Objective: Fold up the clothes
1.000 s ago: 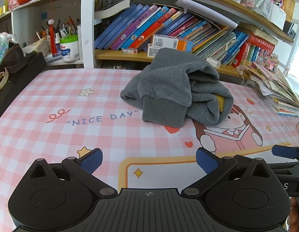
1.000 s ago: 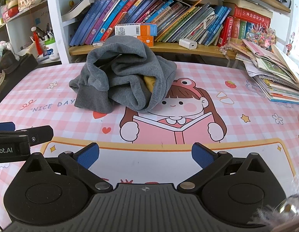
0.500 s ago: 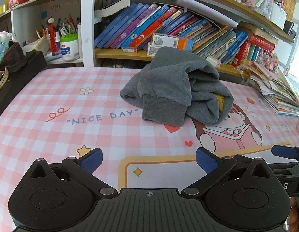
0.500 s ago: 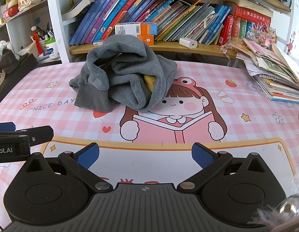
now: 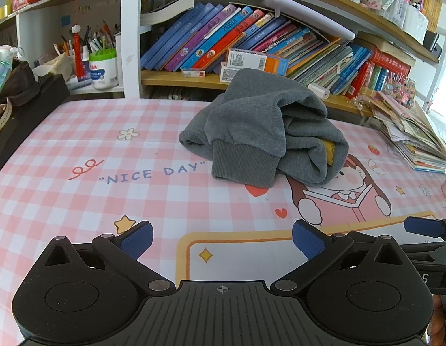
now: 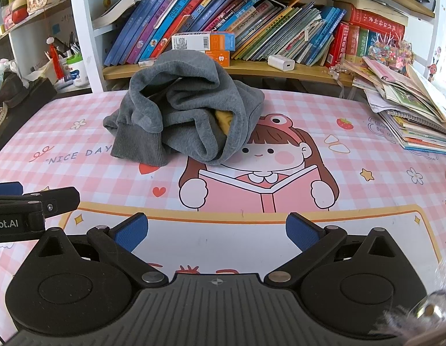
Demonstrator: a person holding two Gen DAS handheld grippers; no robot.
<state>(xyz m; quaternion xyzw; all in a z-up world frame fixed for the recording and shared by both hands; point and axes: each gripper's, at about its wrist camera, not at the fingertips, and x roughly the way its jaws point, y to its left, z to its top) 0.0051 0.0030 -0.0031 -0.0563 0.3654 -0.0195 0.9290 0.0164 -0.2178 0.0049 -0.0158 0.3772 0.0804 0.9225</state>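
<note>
Two handheld grippers hover low over a pink checked tablecloth (image 5: pixel 64 196), side by side, both pointing toward a bookshelf. The left gripper (image 5: pixel 222 239) has its blue-padded fingers spread wide with nothing between them. The right gripper (image 6: pixel 216 232) is spread just as wide, also holding nothing. In the left wrist view, a blue fingertip of the right gripper pokes in at the far right edge; in the right wrist view, part of the left gripper's black body shows at the far left edge.

A crumpled grey sweatshirt (image 5: pixel 260 127) lies in a heap on the cloth, ahead of both grippers and well apart from them. From the left gripper it sits ahead and slightly to the right; from the right gripper (image 6: pixel 188 112) it sits ahead and to the left. A ribbed cuff (image 5: pixel 243 164) faces the grippers, and a bit of yellow lining (image 6: pixel 224 121) shows inside a fold.

Beyond the sweatshirt, leaning books (image 6: pixel 223 26) fill the shelf. A stack of magazines (image 6: pixel 413 112) rests on the cloth, ahead and far right.
</note>
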